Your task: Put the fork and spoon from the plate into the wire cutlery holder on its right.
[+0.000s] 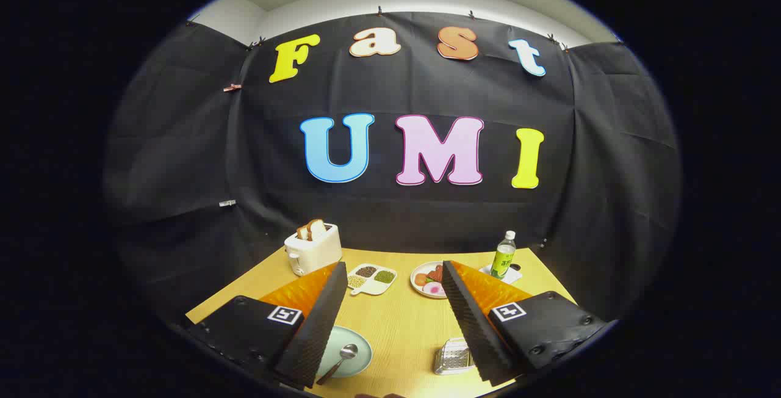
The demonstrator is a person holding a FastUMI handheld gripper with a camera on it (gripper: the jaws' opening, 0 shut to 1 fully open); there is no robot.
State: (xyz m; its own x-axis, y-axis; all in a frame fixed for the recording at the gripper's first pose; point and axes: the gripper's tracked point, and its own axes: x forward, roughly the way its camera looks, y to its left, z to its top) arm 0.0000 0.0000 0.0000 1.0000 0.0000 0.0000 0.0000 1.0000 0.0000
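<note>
Your claw (393,270) is spread wide: the two fingers stand well apart and pinch nothing, with bare bench (403,325) showing in the gap between them. The claw sits above the bench, looking down along it toward the booth's black cloth wall.

Locate the task items close in, near the finger bases:
- The plate (357,352) is pale green and lies on the bench just beside the left finger, which covers part of it.
- The spoon (340,361) rests on that plate, bowl toward the far side and handle running back toward you.
- You cannot tell where the fork is; the left finger hides part of the plate.
- The wire cutlery holder (453,356) stands on the bench to the right of the plate, just beside the right finger, which overlaps its right side. The plate and the holder are apart, with bare bench between them.

Beyond the fingertips, toward the far edge of the bench, note the following:
- A white toaster (312,248) with bread slices in its slots, ahead of the left fingertip.
- A white divided tray (372,278) holding dark, pale and green grains, between the fingertips.
- A white dish of food (427,280), partly behind the right fingertip.
- A green-labelled bottle (504,256) with a white cap, standing upright beyond the right finger.
</note>
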